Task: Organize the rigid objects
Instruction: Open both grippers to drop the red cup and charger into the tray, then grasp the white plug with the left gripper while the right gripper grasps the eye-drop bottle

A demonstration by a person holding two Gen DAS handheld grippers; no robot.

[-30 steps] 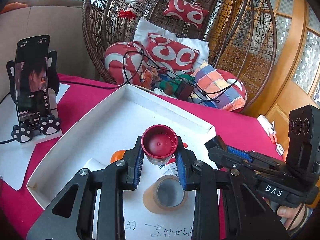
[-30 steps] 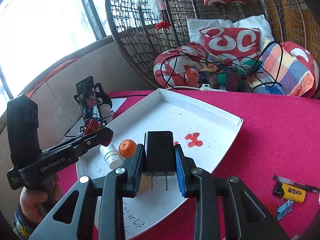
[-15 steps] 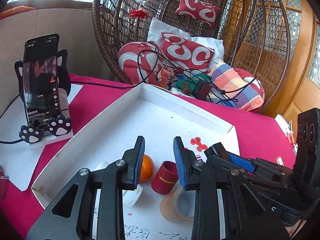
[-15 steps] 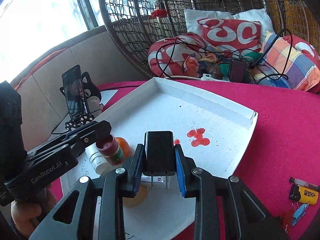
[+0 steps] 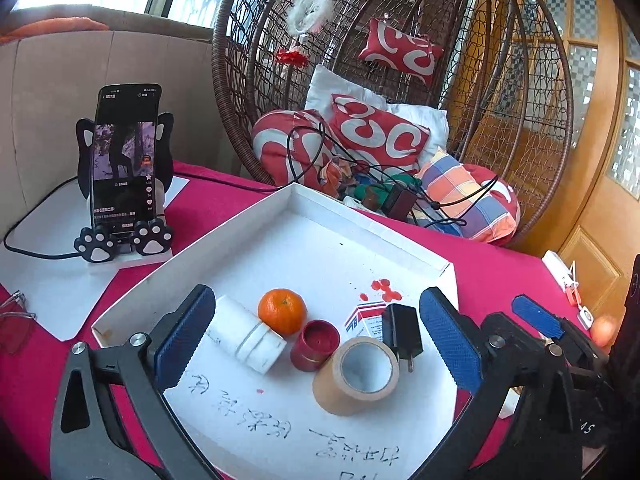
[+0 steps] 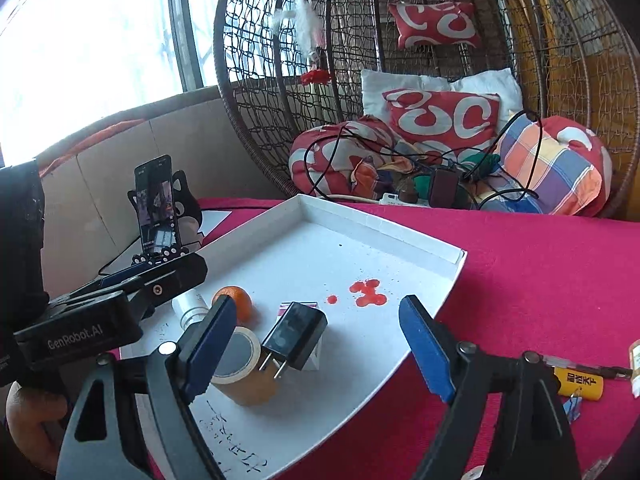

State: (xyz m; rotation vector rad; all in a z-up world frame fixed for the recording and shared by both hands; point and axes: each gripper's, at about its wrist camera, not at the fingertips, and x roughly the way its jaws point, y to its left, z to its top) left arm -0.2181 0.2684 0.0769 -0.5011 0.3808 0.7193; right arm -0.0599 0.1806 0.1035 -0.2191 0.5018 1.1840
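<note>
A white tray [image 5: 276, 216] on the pink table holds a white bottle [image 5: 246, 334], an orange [image 5: 282, 311], a small red jar [image 5: 315, 345], a tape roll [image 5: 356, 376], a small carton [image 5: 366, 320] and a black charger plug [image 5: 402, 335]. My left gripper [image 5: 316, 340] is open and empty above these items. My right gripper [image 6: 318, 340] is open and empty; the black charger plug [image 6: 294, 334] leans on the carton [image 6: 316, 354] beside the tape roll [image 6: 240, 360] just ahead of it. The orange [image 6: 236, 300] and white bottle [image 6: 190, 308] lie behind the left gripper's fingers [image 6: 160, 276].
A phone on a cat-paw stand [image 5: 124, 168] stands left of the tray. A wicker hanging chair [image 5: 400, 80] with cushions and cables sits behind. A yellow lighter [image 6: 578, 382] and small items lie on the pink cloth at right. Red stains [image 6: 366, 292] mark the tray.
The left gripper let go of the red jar in the tray and opened wide. The right gripper let go of the black charger plug in the tray, opened and drew back.
</note>
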